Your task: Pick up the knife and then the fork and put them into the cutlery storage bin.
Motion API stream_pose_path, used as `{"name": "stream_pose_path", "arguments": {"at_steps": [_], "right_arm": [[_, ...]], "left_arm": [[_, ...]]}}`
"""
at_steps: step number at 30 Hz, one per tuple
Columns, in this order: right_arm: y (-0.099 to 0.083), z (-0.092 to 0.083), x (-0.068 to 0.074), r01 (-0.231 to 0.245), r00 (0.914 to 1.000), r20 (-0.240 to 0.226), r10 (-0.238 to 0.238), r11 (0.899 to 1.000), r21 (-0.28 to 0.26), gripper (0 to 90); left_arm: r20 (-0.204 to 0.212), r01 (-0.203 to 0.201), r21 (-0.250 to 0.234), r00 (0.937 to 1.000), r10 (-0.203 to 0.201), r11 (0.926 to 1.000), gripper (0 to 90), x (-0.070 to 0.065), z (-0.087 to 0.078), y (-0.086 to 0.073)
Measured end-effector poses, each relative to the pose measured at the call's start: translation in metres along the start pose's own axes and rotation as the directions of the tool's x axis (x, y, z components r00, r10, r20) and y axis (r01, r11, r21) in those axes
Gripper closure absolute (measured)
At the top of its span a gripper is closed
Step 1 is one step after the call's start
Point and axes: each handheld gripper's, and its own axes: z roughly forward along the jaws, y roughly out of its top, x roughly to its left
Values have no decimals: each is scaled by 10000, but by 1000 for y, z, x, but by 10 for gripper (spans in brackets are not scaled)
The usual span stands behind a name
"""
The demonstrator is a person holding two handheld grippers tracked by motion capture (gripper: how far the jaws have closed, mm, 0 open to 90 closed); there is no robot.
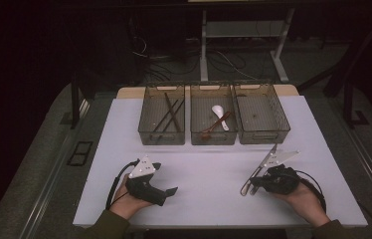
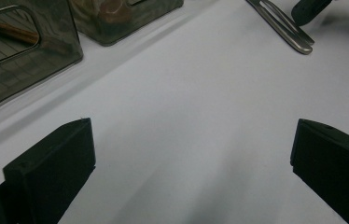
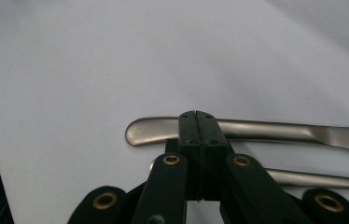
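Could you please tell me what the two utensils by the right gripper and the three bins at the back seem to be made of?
The two utensils look like polished metal, probably stainless steel: silvery handles with bright reflections. The three bins seem to be tinted, translucent plastic: the cutlery inside shows through their smoky walls, which carry a fine grid pattern.

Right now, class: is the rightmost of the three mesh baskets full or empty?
Empty. In the high view the rightmost basket shows only its bare mesh floor, while the middle basket holds a white spoon and the left basket holds chopsticks.
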Motion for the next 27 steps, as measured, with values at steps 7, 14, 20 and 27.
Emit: {"name": "stream_pose_path", "arguments": {"at_steps": [7, 14, 20, 27], "right_arm": [[0, 8, 7, 348, 9992, -209, -340, 9986, 401, 893], [-1, 9, 9, 476, 9988, -174, -466, 9968, 642, 895], [-3, 7, 10, 432, 9990, -106, -426, 9962, 751, 895], [-11, -1, 9, 322, 9995, -11, -322, 9954, 906, 896]], "left_arm": [[40, -22, 40, 10000, 22, 10000, 0, 0, 0, 1], [110, 16, 76, 9999, -16, 10000, 0, -1, 1, 0], [136, -16, 69, 9999, 15, 10000, 0, -1, 0, 1], [154, -24, 37, 9999, 24, 10000, 0, -1, 0, 1]]}}
